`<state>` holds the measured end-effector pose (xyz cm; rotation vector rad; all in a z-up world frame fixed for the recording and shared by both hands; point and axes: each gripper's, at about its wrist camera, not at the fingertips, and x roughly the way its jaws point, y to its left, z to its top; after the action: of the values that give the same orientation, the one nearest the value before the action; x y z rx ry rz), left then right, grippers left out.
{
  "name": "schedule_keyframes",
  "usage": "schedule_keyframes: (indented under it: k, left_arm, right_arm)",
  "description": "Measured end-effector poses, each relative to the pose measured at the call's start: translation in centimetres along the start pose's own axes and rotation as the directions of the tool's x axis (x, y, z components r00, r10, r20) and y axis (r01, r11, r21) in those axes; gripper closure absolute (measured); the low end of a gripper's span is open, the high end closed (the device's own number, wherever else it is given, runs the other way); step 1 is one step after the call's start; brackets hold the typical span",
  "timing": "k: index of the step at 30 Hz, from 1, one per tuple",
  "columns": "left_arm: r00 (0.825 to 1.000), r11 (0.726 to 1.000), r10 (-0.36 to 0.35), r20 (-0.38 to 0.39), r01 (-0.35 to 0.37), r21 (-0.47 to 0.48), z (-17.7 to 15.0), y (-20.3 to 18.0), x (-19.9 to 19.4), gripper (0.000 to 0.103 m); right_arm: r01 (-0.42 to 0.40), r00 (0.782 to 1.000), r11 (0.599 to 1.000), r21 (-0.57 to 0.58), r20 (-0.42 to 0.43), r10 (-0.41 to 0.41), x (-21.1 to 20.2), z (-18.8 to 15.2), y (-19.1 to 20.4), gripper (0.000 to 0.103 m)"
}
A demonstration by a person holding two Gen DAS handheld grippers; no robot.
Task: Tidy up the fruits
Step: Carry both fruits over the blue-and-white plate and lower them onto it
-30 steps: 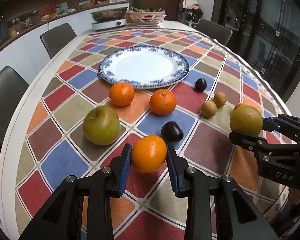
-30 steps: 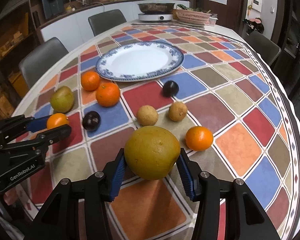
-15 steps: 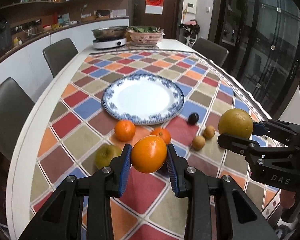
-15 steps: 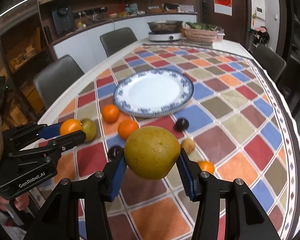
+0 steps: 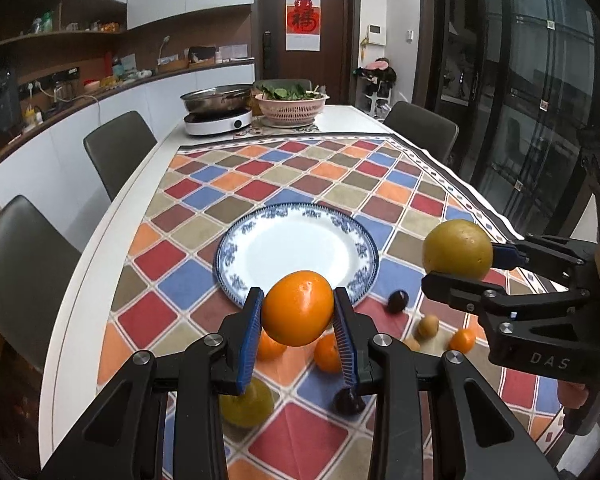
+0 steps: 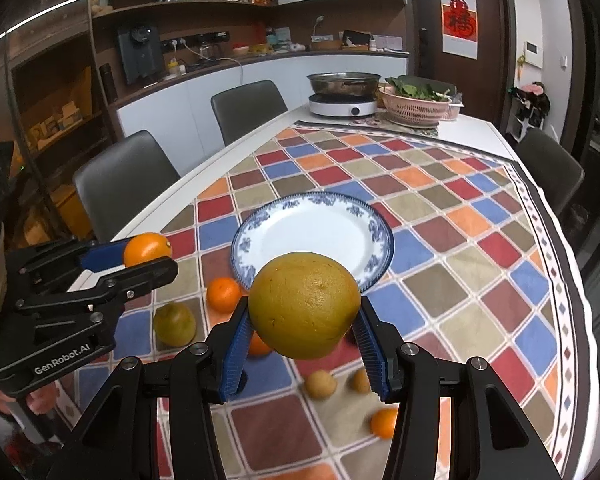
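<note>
Blue-rimmed plate bare; left gripper pinches an orange, right gripper a yellow-green citrus, both aloft short of plate; the other fruits wait on the tablecloth beside it

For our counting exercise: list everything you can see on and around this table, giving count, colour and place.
plate: 1, white with blue rim, mid-cloth, empty
loose oranges: 3, orange, cloth, this side of the plate
green fruit: 1, yellow-green, cloth, near left
plums: 2, dark, cloth
brown fruits: 2, tan, cloth, near right
cloth: 1, multicoloured checks, over table
pot: 1, steel, on white cooker, far end
basket: 1, pink, holding greens, far end
chairs: 3, grey, two left, one right
held orange: 1, orange, in left gripper
yellow fruit: 1, yellow, in right gripper
left gripper: black, blue pads, shut
right gripper: black, blue pads, shut
</note>
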<state>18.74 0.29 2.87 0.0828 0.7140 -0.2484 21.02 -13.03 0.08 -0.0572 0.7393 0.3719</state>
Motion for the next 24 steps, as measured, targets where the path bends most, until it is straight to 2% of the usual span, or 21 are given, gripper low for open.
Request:
schedule_keyframes:
  k: [9,20,24]
  left_arm:
    - [1.0,1.0,-0.009,-0.008,0.009,0.022,3.1,1.1,2.8,0.069]
    - [0.999,0.997,-0.039,-0.033,0.041,0.058,6.1,3.3,7.3,0.069]
    - [0.997,0.997,-0.05,-0.064,0.054,0.056,7.0,4.1,9.8,0.069]
  right_arm:
    - [-0.008,1.0,1.0,-0.017,0.0,0.008,2.5,3.8,-1.1,0.052]
    - [-0.014,0.998,1.0,-0.017,-0.064,0.013,7.6,7.0,-2.4,0.052]
    - [-0.019,0.996,1.0,-0.024,-0.089,0.017,9.7,8.0,-3.0,0.052]
